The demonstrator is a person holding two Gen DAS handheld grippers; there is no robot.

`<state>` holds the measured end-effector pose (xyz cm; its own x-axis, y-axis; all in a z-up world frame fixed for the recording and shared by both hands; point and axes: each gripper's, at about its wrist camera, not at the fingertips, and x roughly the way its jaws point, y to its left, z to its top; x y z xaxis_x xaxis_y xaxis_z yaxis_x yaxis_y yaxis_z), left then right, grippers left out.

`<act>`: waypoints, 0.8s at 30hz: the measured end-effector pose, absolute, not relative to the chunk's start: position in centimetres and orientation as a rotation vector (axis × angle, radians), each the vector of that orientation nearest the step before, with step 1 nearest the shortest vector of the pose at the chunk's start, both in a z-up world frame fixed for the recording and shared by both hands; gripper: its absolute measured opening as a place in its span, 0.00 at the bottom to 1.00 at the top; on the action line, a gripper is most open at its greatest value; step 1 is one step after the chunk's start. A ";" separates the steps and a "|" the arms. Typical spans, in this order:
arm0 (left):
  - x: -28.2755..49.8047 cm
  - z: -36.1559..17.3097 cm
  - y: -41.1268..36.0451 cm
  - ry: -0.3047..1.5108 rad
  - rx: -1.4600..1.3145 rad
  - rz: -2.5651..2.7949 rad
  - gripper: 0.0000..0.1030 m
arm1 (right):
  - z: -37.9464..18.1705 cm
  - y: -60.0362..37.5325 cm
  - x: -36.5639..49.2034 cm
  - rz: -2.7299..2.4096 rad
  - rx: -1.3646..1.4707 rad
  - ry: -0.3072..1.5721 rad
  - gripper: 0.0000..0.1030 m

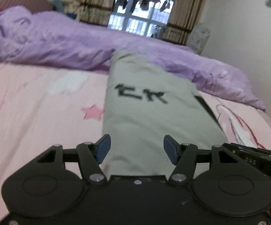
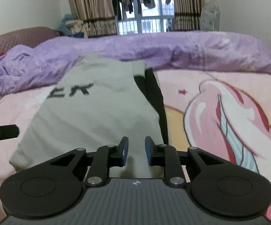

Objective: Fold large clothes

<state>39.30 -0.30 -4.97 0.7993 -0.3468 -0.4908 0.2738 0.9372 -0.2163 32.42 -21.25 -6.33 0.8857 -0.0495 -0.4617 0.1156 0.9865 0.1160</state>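
A grey garment (image 1: 144, 108) with black lettering lies folded into a long strip on the pink bed sheet (image 1: 32, 116), a black part showing along its right edge. It also shows in the right wrist view (image 2: 90, 116). My left gripper (image 1: 137, 148) is open and empty over the garment's near end. My right gripper (image 2: 136, 151) is open with a narrow gap, empty, over the garment's near right part. The right gripper's body (image 1: 257, 157) shows at the right of the left wrist view; the left gripper's finger (image 2: 2, 133) shows at the left edge of the right wrist view.
A crumpled purple quilt (image 1: 69, 45) lies along the far side of the bed, also in the right wrist view (image 2: 173, 50). Behind it are curtains and a window (image 2: 144, 9) with hanging clothes. A maroon headboard (image 2: 19, 37) stands at the left.
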 end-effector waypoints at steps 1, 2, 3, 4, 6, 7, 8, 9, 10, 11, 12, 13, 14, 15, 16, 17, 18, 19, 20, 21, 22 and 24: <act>39.7 -5.0 -0.8 0.551 -0.126 -0.339 0.60 | -6.0 -21.2 32.8 -0.084 0.144 0.468 0.26; 40.1 -5.0 -1.2 0.555 -0.119 -0.342 0.60 | -5.8 -21.2 33.1 -0.085 0.144 0.464 0.26; 40.4 -5.3 -1.6 0.563 -0.114 -0.346 0.60 | -5.7 -21.2 33.5 -0.087 0.142 0.460 0.26; 40.9 -5.7 -2.1 0.579 -0.107 -0.348 0.60 | -5.6 -21.2 33.8 -0.089 0.141 0.457 0.26; 41.8 -6.7 -2.7 0.630 -0.096 -0.341 0.60 | -5.8 -21.3 34.7 -0.101 0.138 0.469 0.26; 42.4 -7.3 -3.1 0.654 -0.096 -0.337 0.61 | -6.0 -21.5 35.2 -0.104 0.140 0.481 0.26; 42.4 -7.6 -3.1 0.653 -0.075 -0.324 0.62 | -6.3 -21.6 35.5 -0.107 0.146 0.494 0.26; 42.3 -7.8 -3.4 0.642 -0.040 -0.316 0.62 | -6.7 -21.8 35.8 -0.106 0.156 0.509 0.26; 42.3 -7.9 -3.7 0.639 -0.021 -0.316 0.62 | -7.2 -22.0 36.0 -0.103 0.168 0.520 0.26; 42.3 -8.0 -3.7 0.639 -0.013 -0.315 0.62 | -7.6 -22.1 36.1 -0.098 0.174 0.520 0.26; 42.4 -8.2 -3.8 0.640 -0.004 -0.313 0.63 | -7.9 -22.2 36.0 -0.095 0.174 0.516 0.26; 42.5 -8.3 -3.8 0.641 -0.001 -0.311 0.64 | -8.1 -22.2 36.0 -0.093 0.174 0.512 0.26; 42.7 -8.4 -3.9 0.642 -0.004 -0.311 0.64 | -8.1 -22.2 35.9 -0.093 0.176 0.509 0.26; 42.7 -8.4 -3.8 0.641 -0.008 -0.311 0.65 | -8.2 -22.1 35.9 -0.093 0.177 0.507 0.26; 42.7 -8.5 -3.7 0.641 -0.011 -0.311 0.65 | -8.2 -22.1 35.9 -0.092 0.177 0.505 0.26; 42.7 -8.5 -3.7 0.641 -0.010 -0.310 0.65 | -8.2 -22.2 35.8 -0.091 0.177 0.505 0.26; 42.7 -8.4 -3.7 0.641 -0.007 -0.309 0.65 | -8.1 -22.2 35.8 -0.091 0.176 0.507 0.26; 42.7 -8.2 -3.7 0.641 -0.006 -0.307 0.65 | -8.1 -22.2 35.8 -0.091 0.176 0.512 0.26; 42.6 -8.0 -3.7 0.643 -0.010 -0.301 0.65 | -7.9 -22.2 35.7 -0.092 0.178 0.515 0.26; 42.5 -7.6 -3.6 0.646 -0.019 -0.293 0.64 | -7.6 -22.2 35.4 -0.091 0.183 0.518 0.26; 42.3 -7.4 -3.5 0.649 -0.029 -0.285 0.64 | -7.4 -22.2 35.0 -0.092 0.187 0.518 0.26; 41.3 -6.6 -3.1 0.626 -0.057 -0.289 0.64 | -6.9 -22.2 34.0 -0.091 0.188 0.502 0.27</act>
